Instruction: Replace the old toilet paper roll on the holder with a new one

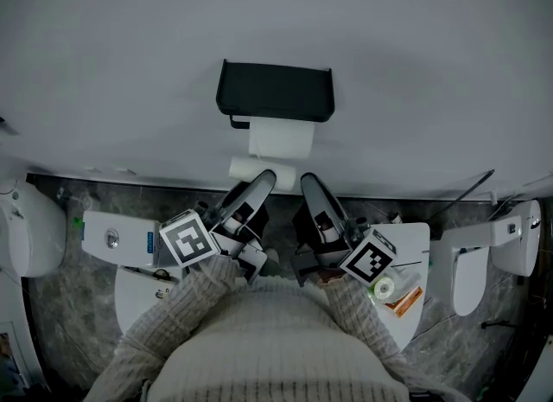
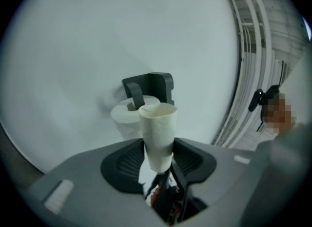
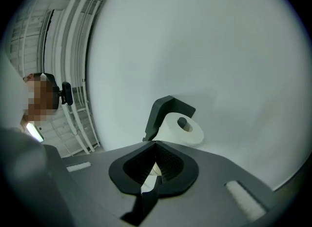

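Sleeves: our knit sleeves (image 1: 194,301) fill the bottom of the head view, and both grippers reach forward from them.
Left gripper: the left gripper (image 1: 264,179) clamps a cream paper tube (image 2: 158,133) by its lower half; the tube's upper rim stands free above the pads.
Right gripper: the right gripper (image 1: 309,184) has its jaws pressed together with nothing between them. We see a narrow gap between its tip and the left one.
Tube's place: it lies just under the holder; we cannot tell whether it touches the hanging sheet.
Full roll: a full roll (image 1: 281,139) sits on the bar beneath the shelf, with its right end open.
Holder: the black holder (image 1: 275,91) is fixed to the wall; its bracket arm comes down at the roll's left end.
Open room: bare wall (image 1: 415,46) lies on every side of the holder.
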